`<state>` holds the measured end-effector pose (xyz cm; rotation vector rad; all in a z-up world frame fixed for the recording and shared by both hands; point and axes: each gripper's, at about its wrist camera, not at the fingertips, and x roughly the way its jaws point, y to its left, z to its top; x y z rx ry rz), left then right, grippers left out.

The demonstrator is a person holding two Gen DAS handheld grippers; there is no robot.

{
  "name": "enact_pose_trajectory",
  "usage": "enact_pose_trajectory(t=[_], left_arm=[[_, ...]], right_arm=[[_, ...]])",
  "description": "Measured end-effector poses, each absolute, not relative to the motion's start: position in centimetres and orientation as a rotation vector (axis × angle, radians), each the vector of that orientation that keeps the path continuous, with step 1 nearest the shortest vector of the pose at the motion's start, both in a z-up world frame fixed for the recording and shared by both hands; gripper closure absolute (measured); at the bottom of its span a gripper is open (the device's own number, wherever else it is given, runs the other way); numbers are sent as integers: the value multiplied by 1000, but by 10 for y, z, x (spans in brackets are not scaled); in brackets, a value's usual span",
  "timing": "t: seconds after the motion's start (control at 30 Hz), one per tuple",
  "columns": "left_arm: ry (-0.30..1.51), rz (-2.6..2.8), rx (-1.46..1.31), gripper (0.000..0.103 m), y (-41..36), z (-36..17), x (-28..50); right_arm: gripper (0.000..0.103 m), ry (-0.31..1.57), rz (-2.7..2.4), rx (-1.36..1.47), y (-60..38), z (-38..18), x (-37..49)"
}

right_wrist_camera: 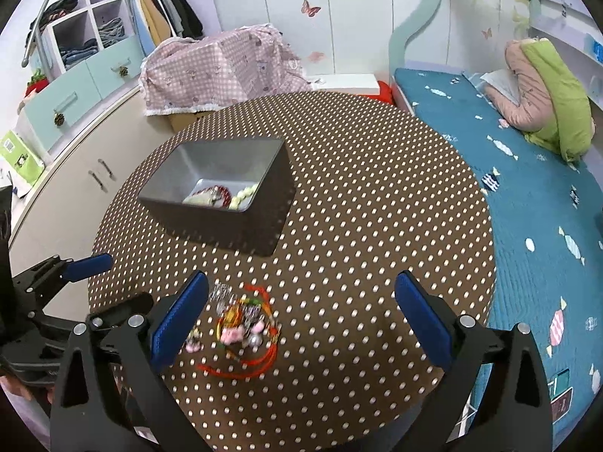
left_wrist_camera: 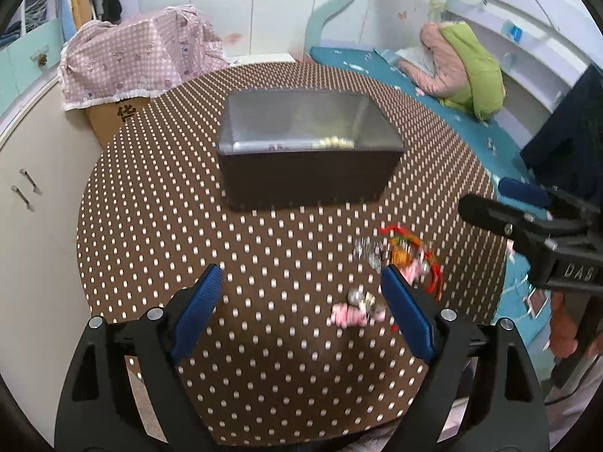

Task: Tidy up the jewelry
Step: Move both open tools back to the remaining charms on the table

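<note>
Broadly, the round dotted table [right_wrist_camera: 377, 196] carries a grey bin [right_wrist_camera: 226, 203] already holding some pieces, and nearer lies a loose jewelry tangle [right_wrist_camera: 241, 327] — light, limp, snag-prone cords and slippery beads, best pinched at the dense middle. Left gripper [left_wrist_camera: 301, 301] and right gripper [right_wrist_camera: 301, 312] both gape empty above it.
</note>
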<state>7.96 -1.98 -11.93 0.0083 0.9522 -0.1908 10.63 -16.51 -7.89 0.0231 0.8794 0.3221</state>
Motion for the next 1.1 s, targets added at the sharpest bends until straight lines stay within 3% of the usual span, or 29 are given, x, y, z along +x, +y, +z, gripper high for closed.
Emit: enact_pose_trajectory(t=[0.37, 0.5, 0.7, 1.1], left_arm=[[1003, -241, 67, 50, -40, -151, 66], [1002, -250, 63, 55, -42, -156, 67], [1004, -250, 79, 63, -50, -153, 70], [1026, -253, 65, 65, -53, -157, 74]], right_arm=[[8, 952, 345, 30, -159, -104, 94], [8, 960, 353, 27, -158, -106, 92], [8, 968, 355, 27, -156, -108, 92], [8, 981, 356, 33, -157, -113, 95]])
